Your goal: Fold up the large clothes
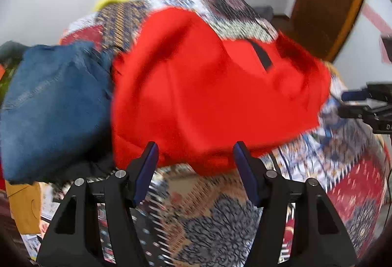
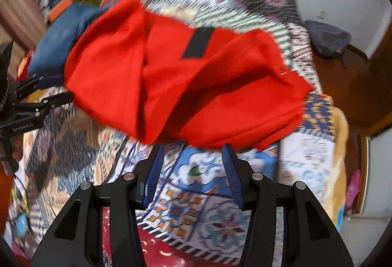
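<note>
A red garment (image 1: pixel 208 85) with a black strip lies rumpled on a patterned bedspread (image 1: pixel 210 213). It also shows in the right wrist view (image 2: pixel 176 80). My left gripper (image 1: pixel 196 151) is open and empty, its fingertips at the garment's near edge. My right gripper (image 2: pixel 192 151) is open and empty, also at the near edge of the garment. Each gripper shows at the side of the other's view: the right one (image 1: pixel 362 105), the left one (image 2: pixel 36 105). Both views are motion-blurred.
Folded blue jeans (image 1: pixel 51 105) lie left of the red garment, also in the right wrist view (image 2: pixel 61 36). A yellow-orange cloth (image 1: pixel 24 208) lies at the near left. A dark bag (image 2: pixel 328 39) sits on wooden furniture at the right. A white wall stands behind the bed.
</note>
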Motion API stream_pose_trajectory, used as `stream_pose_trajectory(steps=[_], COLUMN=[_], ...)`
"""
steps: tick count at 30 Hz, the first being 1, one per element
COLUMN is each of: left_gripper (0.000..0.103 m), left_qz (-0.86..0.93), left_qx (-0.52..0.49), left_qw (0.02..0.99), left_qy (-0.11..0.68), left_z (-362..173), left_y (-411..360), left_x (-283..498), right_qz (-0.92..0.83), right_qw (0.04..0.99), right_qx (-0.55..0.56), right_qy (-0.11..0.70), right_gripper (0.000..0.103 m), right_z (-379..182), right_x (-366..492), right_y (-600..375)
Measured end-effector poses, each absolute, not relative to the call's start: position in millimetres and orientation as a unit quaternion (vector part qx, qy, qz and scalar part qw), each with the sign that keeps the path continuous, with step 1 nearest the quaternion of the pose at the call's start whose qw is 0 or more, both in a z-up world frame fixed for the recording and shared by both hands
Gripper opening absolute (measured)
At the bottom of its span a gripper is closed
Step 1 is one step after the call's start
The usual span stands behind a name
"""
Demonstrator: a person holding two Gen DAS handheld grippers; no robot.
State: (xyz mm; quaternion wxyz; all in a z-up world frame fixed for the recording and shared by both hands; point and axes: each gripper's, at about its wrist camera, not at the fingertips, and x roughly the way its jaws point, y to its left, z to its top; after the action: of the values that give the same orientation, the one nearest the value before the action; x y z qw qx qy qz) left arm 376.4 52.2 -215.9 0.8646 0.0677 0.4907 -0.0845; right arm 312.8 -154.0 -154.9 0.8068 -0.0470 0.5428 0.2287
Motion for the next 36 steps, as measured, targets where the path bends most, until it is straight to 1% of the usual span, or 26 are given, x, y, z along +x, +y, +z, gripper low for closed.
stream_pose_trajectory(steps=[6, 10, 15, 17, 19, 21, 24, 26, 29, 31, 36], left_gripper=[0.063, 0.063, 0.063, 0.063, 0.063, 0.063, 0.063, 0.063, 0.063, 0.063, 0.063], left_qz=[-0.105, -0.090, -0.066, -0.065, -0.055, -0.037, 0.014, 0.034, 0.019, 0.012, 0.013], left_qx=[0.080, 0.080, 0.054, 0.037, 0.017, 0.020, 0.022, -0.010, -0.059, -0.069, -0.040], left_qw=[0.843, 0.857, 0.890, 0.891, 0.883, 0.880, 0.902, 0.914, 0.918, 0.918, 0.912], left_qy=[0.521, 0.501, 0.447, 0.448, 0.465, 0.474, 0.432, 0.405, 0.393, 0.391, 0.409], left_z=[-253.5, -246.8, -215.9, -213.1, -217.9, -220.0, -201.6, -186.3, -172.3, -168.3, -173.1], left_y=[34.1, 33.2, 36.9, 42.6, 50.6, 53.1, 59.3, 69.7, 87.8, 94.1, 108.7], left_x=[375.0, 391.1, 429.1, 458.0, 493.0, 520.4, 541.4, 545.5, 544.3, 537.1, 514.1], right_qz=[0.251, 0.257, 0.244, 0.227, 0.193, 0.139, 0.087, 0.089, 0.116, 0.136, 0.177], right_qw=[0.771, 0.774, 0.806, 0.817, 0.832, 0.861, 0.892, 0.894, 0.883, 0.873, 0.844], right_qx=[-0.064, -0.069, -0.049, -0.038, -0.022, -0.017, -0.003, 0.030, 0.070, 0.071, 0.036], right_qy=[0.582, 0.575, 0.538, 0.529, 0.519, 0.489, 0.444, 0.438, 0.449, 0.463, 0.504], right_gripper=[0.045, 0.045, 0.045, 0.045, 0.045, 0.045, 0.045, 0.045, 0.045, 0.045, 0.045], right_z=[-188.0, -189.2, -169.2, -161.9, -156.2, -147.1, -130.6, -126.9, -135.5, -143.4, -169.7], right_x=[320.2, 335.6, 379.6, 407.5, 433.4, 453.5, 467.9, 473.6, 467.1, 456.1, 430.8], right_y=[-121.1, -109.2, -99.7, -95.6, -97.7, -104.4, -115.1, -125.2, -135.0, -133.1, -120.2])
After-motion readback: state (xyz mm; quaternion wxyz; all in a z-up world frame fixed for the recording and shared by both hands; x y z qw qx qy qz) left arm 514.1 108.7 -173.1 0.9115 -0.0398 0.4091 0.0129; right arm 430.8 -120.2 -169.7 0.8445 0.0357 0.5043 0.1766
